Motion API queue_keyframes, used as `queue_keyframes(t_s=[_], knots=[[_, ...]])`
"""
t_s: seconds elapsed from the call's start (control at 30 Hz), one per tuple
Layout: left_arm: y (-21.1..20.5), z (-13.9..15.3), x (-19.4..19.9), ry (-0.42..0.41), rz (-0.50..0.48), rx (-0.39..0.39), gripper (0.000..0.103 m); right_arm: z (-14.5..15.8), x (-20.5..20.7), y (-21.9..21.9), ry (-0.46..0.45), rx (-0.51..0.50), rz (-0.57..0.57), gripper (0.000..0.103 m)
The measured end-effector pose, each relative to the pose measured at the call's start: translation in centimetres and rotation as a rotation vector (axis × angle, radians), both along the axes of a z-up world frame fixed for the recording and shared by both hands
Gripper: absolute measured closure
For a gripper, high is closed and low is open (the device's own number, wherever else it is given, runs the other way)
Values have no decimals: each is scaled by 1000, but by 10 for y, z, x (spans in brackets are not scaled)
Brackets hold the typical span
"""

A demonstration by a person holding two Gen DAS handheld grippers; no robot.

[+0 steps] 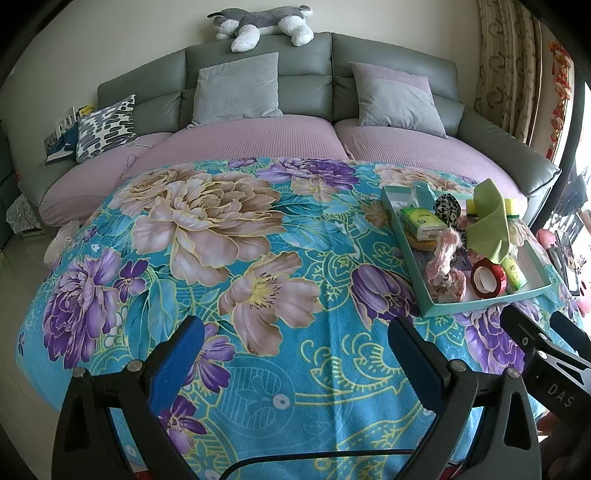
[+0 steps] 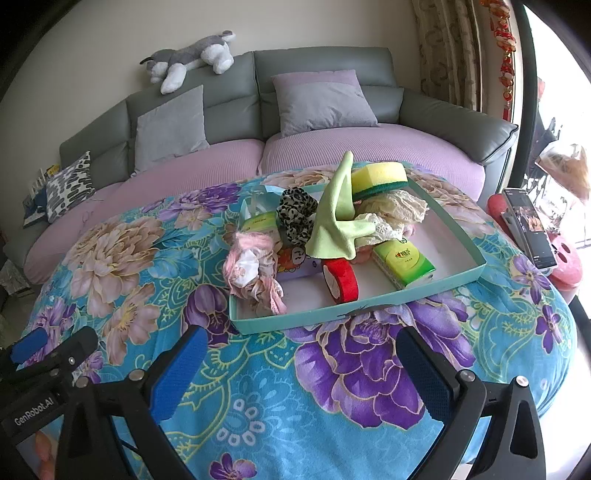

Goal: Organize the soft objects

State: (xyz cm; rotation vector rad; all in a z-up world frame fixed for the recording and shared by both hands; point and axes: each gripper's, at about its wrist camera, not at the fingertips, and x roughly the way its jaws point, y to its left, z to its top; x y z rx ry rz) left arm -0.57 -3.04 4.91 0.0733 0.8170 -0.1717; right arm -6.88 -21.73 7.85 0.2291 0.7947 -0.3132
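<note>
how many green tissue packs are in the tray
2. One tissue pack lies near the tray's front right, beside the red tape roll; another sits at the back left. More may hide under the cloths.

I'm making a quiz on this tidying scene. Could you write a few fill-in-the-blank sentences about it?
1. The soft things lie in a teal ___.
2. The tape roll is ___ in colour.
3. The right gripper is ___ and holds nothing.
4. The plush dog lies on top of the ___.

Missing words: tray; red; open; sofa

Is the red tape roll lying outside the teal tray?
No, the red tape roll stands inside the teal tray, near its front wall.
</note>
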Motion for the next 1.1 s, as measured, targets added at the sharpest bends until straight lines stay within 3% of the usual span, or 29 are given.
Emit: queue_keyframes(t_s=[1.1], knots=[[-4, 2, -3, -19, -15, -7, 3, -4, 1, 0, 19, 10, 0, 0]])
